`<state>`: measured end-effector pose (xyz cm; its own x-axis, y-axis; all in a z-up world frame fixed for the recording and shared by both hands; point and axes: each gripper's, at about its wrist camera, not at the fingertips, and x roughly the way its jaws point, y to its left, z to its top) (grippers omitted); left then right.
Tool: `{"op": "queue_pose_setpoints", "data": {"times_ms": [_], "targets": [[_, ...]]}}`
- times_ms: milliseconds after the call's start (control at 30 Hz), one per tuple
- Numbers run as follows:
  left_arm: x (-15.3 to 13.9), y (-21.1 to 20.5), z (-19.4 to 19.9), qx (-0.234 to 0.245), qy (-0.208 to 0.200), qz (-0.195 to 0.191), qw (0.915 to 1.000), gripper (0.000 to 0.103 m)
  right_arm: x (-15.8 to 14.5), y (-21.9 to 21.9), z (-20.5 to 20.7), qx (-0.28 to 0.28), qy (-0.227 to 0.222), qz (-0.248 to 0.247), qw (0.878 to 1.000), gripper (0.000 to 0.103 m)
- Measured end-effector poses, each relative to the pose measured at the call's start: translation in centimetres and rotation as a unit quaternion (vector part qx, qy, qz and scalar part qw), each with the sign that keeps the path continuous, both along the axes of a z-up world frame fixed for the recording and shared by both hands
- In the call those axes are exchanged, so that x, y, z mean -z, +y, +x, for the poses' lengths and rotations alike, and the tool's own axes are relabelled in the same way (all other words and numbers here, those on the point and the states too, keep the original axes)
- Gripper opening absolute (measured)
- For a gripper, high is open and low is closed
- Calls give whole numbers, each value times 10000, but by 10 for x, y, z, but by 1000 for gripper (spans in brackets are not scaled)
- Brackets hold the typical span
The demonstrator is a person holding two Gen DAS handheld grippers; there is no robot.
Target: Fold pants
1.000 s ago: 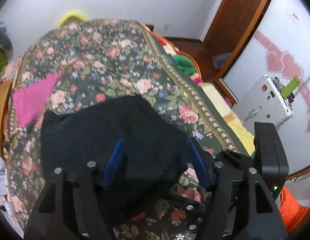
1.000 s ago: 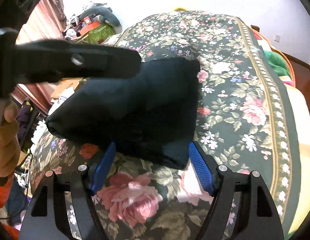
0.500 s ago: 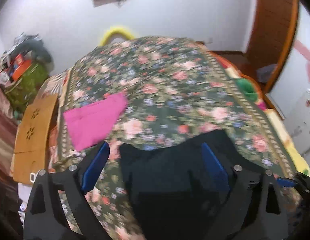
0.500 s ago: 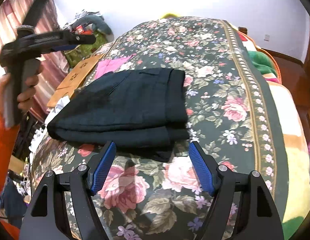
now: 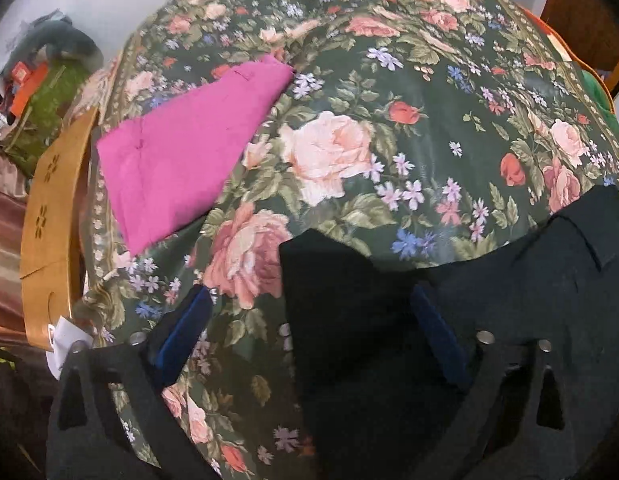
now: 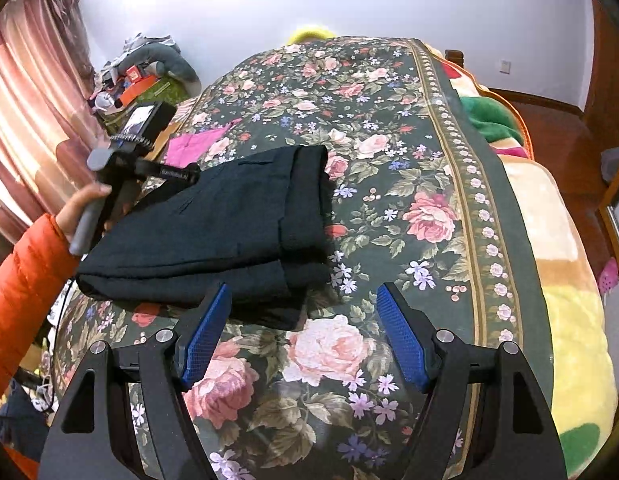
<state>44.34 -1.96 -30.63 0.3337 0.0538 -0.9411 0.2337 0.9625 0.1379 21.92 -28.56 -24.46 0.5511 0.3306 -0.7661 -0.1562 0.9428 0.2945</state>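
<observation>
Lying folded at centre left, the pants (image 6: 213,236) look finished; hence left gripper (image 5: 309,328) and right gripper (image 6: 303,332) hover released, empty.

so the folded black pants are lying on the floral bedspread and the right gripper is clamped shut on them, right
Not quite. The right wrist view shows the right gripper open, holding nothing, just short of the folded black pants. They do lie on the floral bedspread.

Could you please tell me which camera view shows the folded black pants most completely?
The right wrist view: the black pants lie in full, folded into a stack on the floral bedspread. The left wrist view shows only a dark, partial close-up behind the left tool.
</observation>
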Motion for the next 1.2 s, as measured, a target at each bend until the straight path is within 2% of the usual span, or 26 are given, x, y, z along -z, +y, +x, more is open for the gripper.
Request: {"op": "queue_pose_setpoints", "data": {"times_ms": [200,333,600,867,900,967,1000,1067,1100,1167,1200], "targets": [[-11,1,-36,390,-145,504,9979,103,-11,6,-3,-76,-164,-29,9998,73],[-20,10,-68,317,-276,670,9969,103,-24,10,-10,-106,-374,79,9992,73],[-41,35,-135,-175,-295,21,9994,103,-33,21,-19,-234,-517,-37,9984,73],[-57,32,-182,-301,-456,-548,9970,102,-19,29,-18,-321,-429,-23,9986,73],[-63,33,-186,-367,-569,-585,9960,99,-17,30,-17,-307,-416,-26,9987,73],[-76,33,-196,-413,-801,-747,9931,85,-11,31,-14,-294,-348,-26,9990,71],[-82,32,-200,-403,-898,-802,9919,83,-8,31,-13,-271,-311,12,9991,69],[-92,29,-207,-338,-1079,-891,9896,71,-2,31,-12,-275,-213,143,9993,58],[-95,27,-209,-297,-1116,-947,9888,67,0,30,-11,-270,-165,259,9992,56],[-96,23,-212,-194,-1097,-1066,9880,52,2,29,-10,-283,-137,417,9986,46],[-93,21,-211,-144,-1037,-1088,9885,49,4,30,-10,-314,-117,461,9984,43]]}}
